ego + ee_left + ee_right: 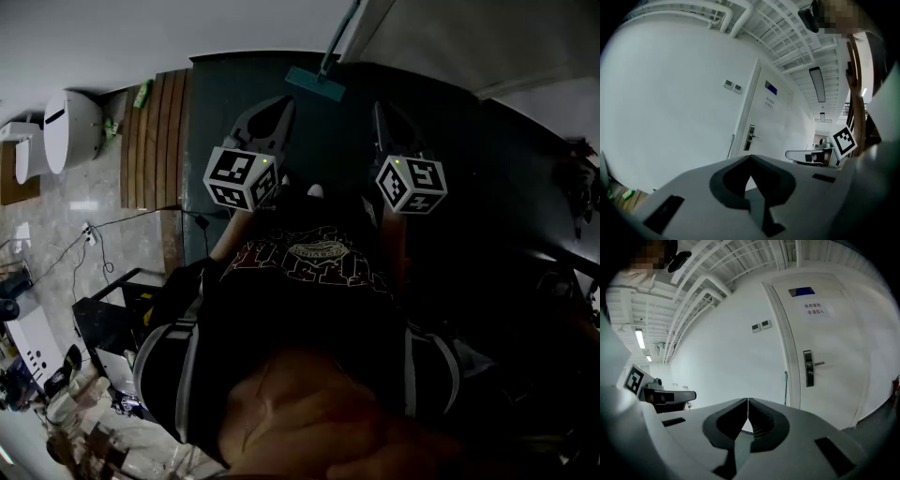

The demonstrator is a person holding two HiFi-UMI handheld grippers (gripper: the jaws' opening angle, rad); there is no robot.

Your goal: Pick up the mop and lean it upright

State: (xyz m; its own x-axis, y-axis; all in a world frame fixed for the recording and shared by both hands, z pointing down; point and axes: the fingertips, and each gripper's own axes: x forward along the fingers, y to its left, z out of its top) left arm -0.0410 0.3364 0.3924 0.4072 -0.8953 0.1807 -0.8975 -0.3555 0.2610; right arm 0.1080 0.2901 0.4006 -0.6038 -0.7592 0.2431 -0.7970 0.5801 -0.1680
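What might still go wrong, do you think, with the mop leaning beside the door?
The mop may slide at its head on the smooth floor, since only its thin handle leans by the door. The door, if opened, might topple it. The left gripper and right gripper are shut and empty, unready to catch it.

Two tools are counted, the left tool [270, 112] and the right tool [384, 117], and one marker cube [242, 178] is carried by each. One mop [315, 82] is seen. One door [825, 394] is shown, on which one handle [811, 366], one paper notice [816, 309] and one blue sign [802, 291] are fixed. Two wall switches [761, 326] are mounted beside it. One slatted wooden mat [157, 141] is counted.
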